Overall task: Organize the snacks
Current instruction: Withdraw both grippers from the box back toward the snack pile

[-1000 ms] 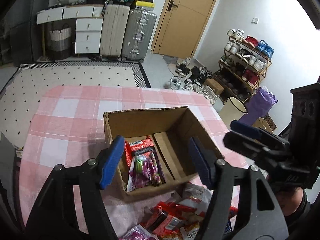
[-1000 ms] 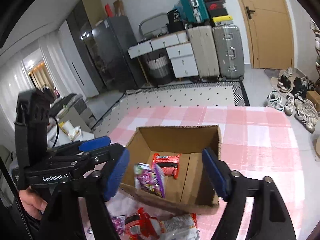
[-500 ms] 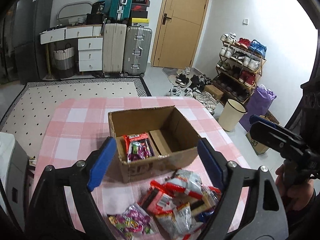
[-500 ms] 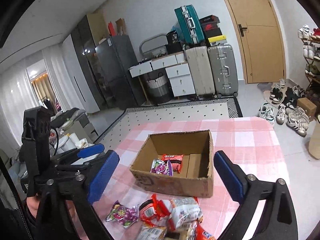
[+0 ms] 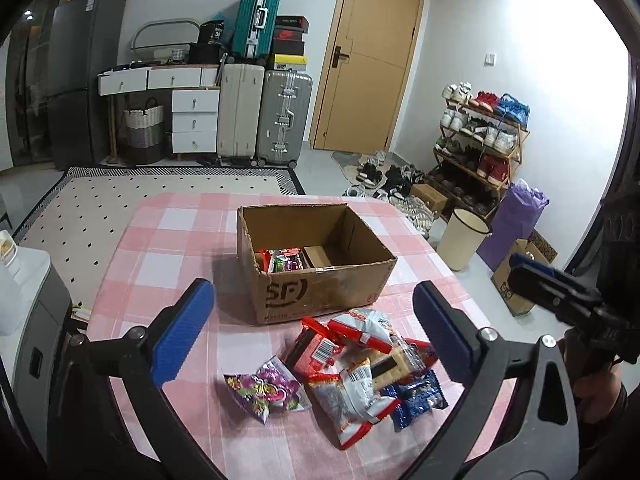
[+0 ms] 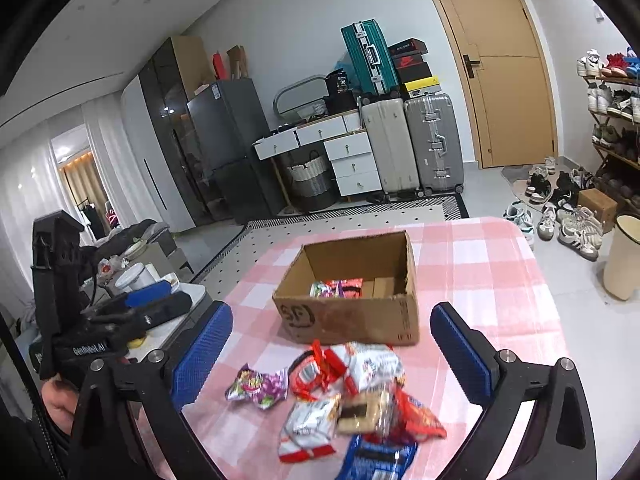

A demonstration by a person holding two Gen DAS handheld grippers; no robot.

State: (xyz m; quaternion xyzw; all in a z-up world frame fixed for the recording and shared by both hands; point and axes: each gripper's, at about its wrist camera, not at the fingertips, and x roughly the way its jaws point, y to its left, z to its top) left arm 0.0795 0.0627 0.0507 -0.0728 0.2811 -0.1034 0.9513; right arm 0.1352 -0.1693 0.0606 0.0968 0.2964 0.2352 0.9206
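An open cardboard box (image 5: 320, 288) (image 6: 352, 320) stands on the pink checked table (image 5: 168, 248) with a few snack packets inside at its left. A pile of snack packets (image 5: 360, 364) (image 6: 352, 384) lies in front of the box, with a purple candy bag (image 5: 266, 392) (image 6: 258, 386) at its left. My left gripper (image 5: 316, 332) is open and empty, above the pile. My right gripper (image 6: 332, 356) is open and empty, also above the pile. Each gripper shows at the edge of the other's view.
A cream bin (image 5: 464, 240) and a purple bag (image 5: 512, 220) stand on the floor to the table's right, by a shoe rack (image 5: 480, 136). Suitcases (image 5: 264, 116) and white drawers (image 5: 192, 120) line the far wall. A white appliance (image 5: 24, 280) is left of the table.
Both grippers have pulled back and up from over the box, so the pile of packets in front of it has come into view. Both stay open and empty.
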